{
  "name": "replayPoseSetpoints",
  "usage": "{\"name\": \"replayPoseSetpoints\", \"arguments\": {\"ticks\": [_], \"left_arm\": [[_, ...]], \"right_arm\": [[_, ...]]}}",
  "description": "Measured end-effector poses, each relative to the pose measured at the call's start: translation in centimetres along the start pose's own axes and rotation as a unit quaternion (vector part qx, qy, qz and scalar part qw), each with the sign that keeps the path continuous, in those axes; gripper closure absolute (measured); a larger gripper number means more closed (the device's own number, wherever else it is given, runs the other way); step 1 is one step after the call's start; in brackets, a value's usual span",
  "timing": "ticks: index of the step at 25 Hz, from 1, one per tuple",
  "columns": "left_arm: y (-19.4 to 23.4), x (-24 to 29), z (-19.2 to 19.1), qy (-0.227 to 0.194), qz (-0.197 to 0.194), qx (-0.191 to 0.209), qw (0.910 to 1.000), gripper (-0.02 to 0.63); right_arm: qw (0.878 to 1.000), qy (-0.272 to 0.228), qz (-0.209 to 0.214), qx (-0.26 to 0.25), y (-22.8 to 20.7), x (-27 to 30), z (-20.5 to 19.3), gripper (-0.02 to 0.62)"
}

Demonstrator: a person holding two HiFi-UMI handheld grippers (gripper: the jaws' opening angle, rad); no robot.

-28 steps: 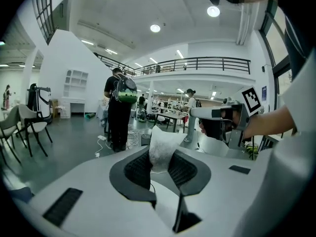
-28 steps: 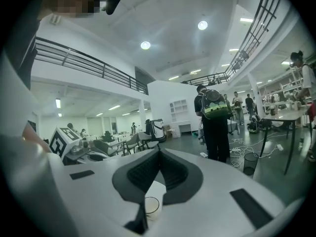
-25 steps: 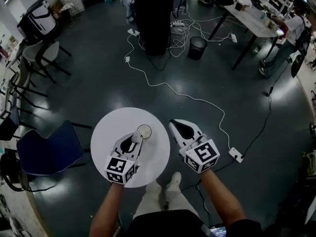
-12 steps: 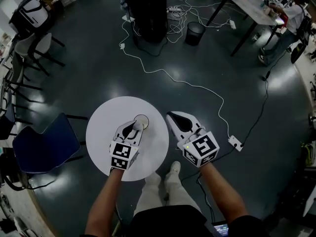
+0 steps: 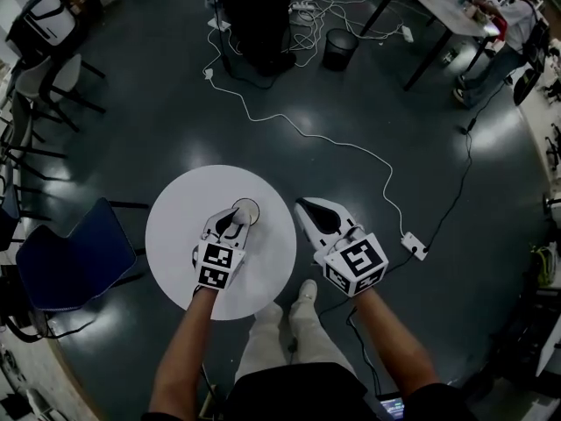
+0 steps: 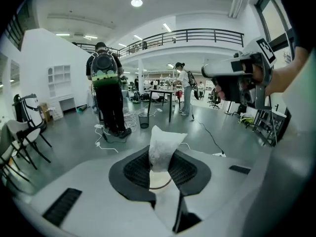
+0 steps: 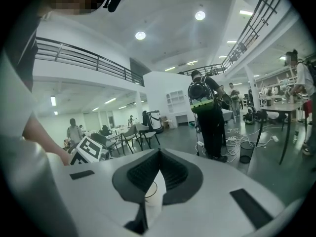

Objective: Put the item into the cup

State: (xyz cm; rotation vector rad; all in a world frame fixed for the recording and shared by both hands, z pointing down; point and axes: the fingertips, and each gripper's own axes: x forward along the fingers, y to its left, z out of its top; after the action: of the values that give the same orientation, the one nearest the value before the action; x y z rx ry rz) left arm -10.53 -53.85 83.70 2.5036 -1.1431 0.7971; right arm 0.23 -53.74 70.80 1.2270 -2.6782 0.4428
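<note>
Pinching a white packet (image 6: pixel 165 144), left hand-held gripper (image 5: pixel 230 223) hovers by cup (image 5: pixel 246 210) rim; right hand-held gripper (image 5: pixel 307 210), closed, outside table (image 5: pixel 180 209) edge.

The white moulded-plastic left gripper (image 5: pixel 230 220) and the matching white right gripper (image 5: pixel 307 209) have black ribbed pads lining their jaws. Each carries a white cube printed with black square markers (image 5: pixel 217 267) at its rear (the right one looms larger in the head view). The person wears a black top (image 5: pixel 298 399), pale trousers (image 5: pixel 279 345) and white shoes (image 5: pixel 307 289)
</note>
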Motion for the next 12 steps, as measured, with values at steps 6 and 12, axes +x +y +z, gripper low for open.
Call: {"name": "replayPoseSetpoints", "arguments": {"ticks": [6,12], "left_arm": [[-0.1,1.6,-1.7,0.018,-0.006,-0.021,0.9996,0.517],[0.6,2.5,-2.6,0.031,0.016,-0.030,0.9989,0.462]], "right_arm": [[1.000,0.010,-0.011,0.007,-0.6,-0.3,-1.4,0.580],[1.000,0.016,-0.017,0.012,-0.9,-0.7,-2.3,0.579]]}}
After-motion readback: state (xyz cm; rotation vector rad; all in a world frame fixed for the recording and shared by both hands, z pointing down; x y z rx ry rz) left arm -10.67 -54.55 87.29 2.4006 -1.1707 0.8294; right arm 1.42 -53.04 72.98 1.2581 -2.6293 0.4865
